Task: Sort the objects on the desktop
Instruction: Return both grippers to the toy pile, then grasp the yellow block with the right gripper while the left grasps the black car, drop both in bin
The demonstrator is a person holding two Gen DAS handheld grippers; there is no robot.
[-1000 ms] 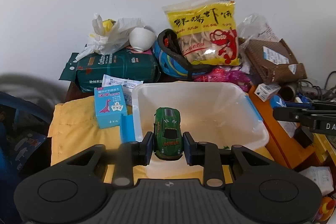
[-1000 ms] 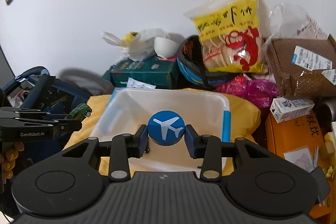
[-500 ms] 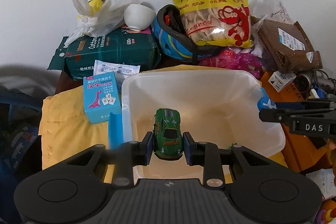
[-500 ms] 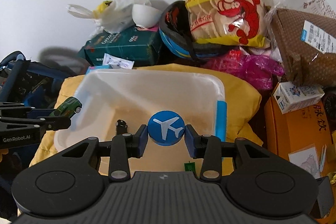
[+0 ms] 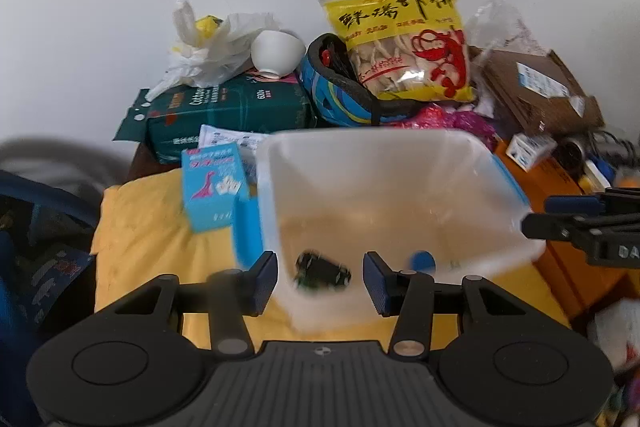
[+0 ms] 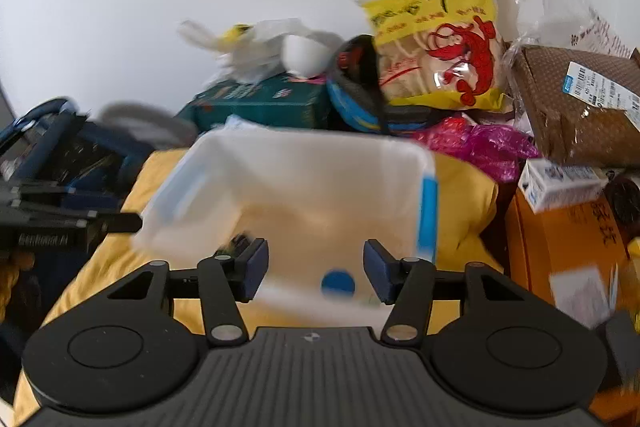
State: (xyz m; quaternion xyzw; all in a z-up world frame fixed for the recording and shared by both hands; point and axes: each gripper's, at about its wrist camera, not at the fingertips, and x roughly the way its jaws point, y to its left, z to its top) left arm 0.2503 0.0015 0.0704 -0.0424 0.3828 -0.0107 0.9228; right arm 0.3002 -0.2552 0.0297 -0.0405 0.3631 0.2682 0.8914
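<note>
A white plastic bin (image 5: 400,155) with blue side clips stands on a yellow cloth. The green toy car (image 5: 322,273) lies blurred inside it near the front wall, below my left gripper (image 5: 320,279), which is open and holds nothing. A blue round disc (image 5: 422,261) also lies in the bin. In the right wrist view the same bin (image 6: 304,163) shows the blue disc (image 6: 338,283) low between the fingers of my right gripper (image 6: 316,273), which is open. The other gripper shows at each view's edge.
Behind the bin are a green tissue pack (image 5: 228,111), a white bowl (image 5: 278,53), a helmet (image 5: 340,99), a yellow snack bag (image 5: 404,35) and a brown parcel (image 5: 540,91). A blue card box (image 5: 212,187) leans left of the bin. An orange box (image 6: 568,239) stands right.
Both grippers opened. The green car dropped from the left gripper into the bin, and the blue disc dropped from the right gripper into the bin. Both views pulled back slightly and are blurred.
</note>
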